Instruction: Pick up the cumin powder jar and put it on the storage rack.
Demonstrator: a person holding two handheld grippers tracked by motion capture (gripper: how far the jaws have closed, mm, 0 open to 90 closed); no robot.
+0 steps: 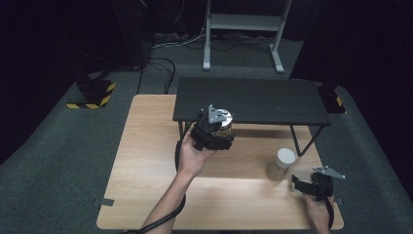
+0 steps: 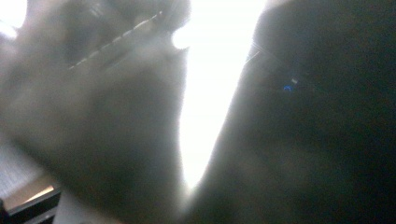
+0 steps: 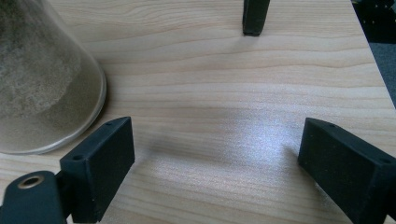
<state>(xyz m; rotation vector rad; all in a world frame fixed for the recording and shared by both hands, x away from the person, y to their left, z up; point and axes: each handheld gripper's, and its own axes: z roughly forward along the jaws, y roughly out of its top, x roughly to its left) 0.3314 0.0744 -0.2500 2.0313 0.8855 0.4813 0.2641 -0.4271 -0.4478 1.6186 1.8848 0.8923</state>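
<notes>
In the high view my left gripper (image 1: 223, 132) is lifted above the wooden table (image 1: 146, 165), just in front of the black shelf's (image 1: 253, 100) near edge. It is shut on a small jar with a silver lid (image 1: 223, 117) and amber contents. The left gripper view is a blurred close-up of something dark with bright glare behind it. A second jar (image 1: 281, 164), white-lidded with sandy contents, stands on the table at the right. My right gripper (image 1: 295, 184) rests low beside it, open. In the right gripper view the right gripper (image 3: 219, 135) frames bare wood, with the sandy jar (image 3: 42, 84) just left of the left jaw.
The black shelf stands on thin legs at the back of the table; one leg (image 3: 254, 16) rises ahead of the right gripper. The table's right edge (image 3: 373, 60) is close by. Grey carpet, cables and a metal stand (image 1: 243, 24) lie beyond the table.
</notes>
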